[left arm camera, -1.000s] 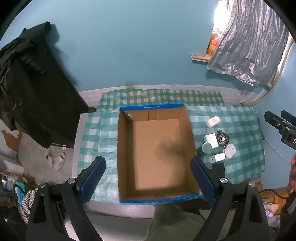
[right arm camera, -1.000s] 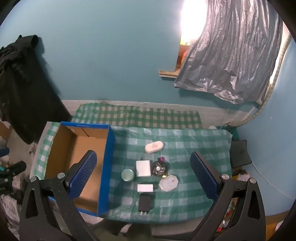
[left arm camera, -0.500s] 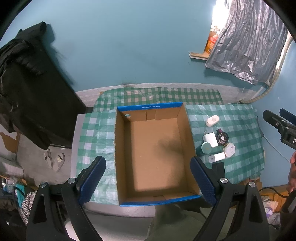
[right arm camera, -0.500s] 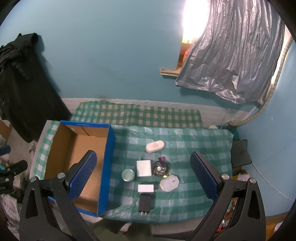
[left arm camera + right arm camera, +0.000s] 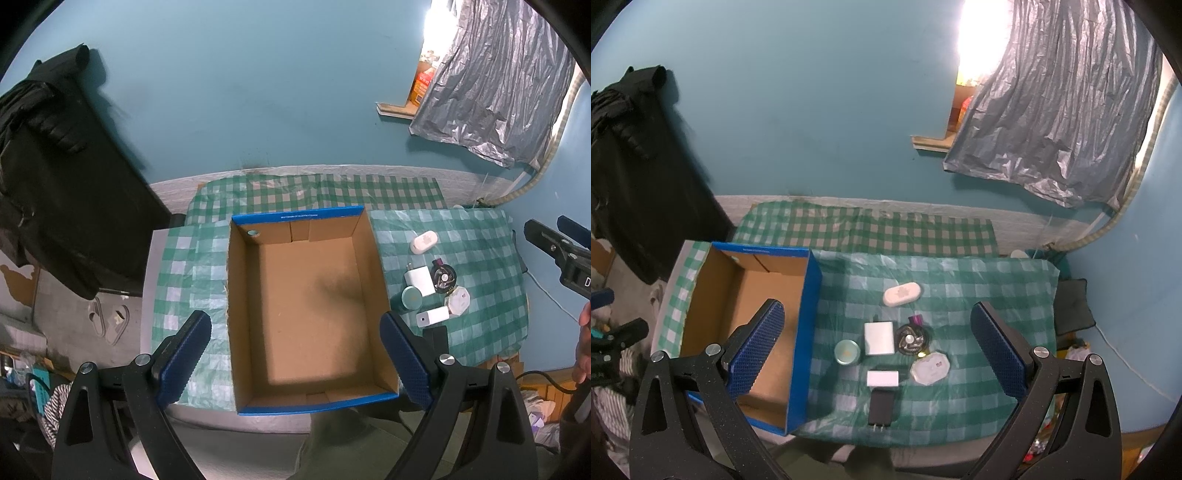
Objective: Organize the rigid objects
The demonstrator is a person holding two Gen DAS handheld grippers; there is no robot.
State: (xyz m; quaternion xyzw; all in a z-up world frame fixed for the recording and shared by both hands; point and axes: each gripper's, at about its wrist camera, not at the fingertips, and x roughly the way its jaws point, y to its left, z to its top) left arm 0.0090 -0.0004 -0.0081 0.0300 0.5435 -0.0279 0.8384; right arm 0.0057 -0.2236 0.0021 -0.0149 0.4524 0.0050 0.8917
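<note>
An empty blue-rimmed cardboard box [image 5: 295, 218] [image 5: 811, 325] sits on a green checked tablecloth [image 5: 979, 295]. To its right lie small items: a white oval case [image 5: 902, 294], a white charger [image 5: 879, 338], a teal round tin [image 5: 846, 352], a dark round gadget [image 5: 911, 340], a white octagonal box [image 5: 930, 368], a small white block [image 5: 882, 378] and a black adapter [image 5: 881, 408]. My left gripper [image 5: 295, 360] hangs open high above the box. My right gripper [image 5: 877, 356] hangs open high above the items.
The table stands against a teal wall. Dark clothing [image 5: 55, 166] hangs at the left. A silver sheet [image 5: 1052, 110] covers a window at the right. Slippers [image 5: 110, 323] lie on the floor left of the table.
Both grippers have risen slightly, so the table looks a little smaller and lower in each view. Nothing on the table has moved.
</note>
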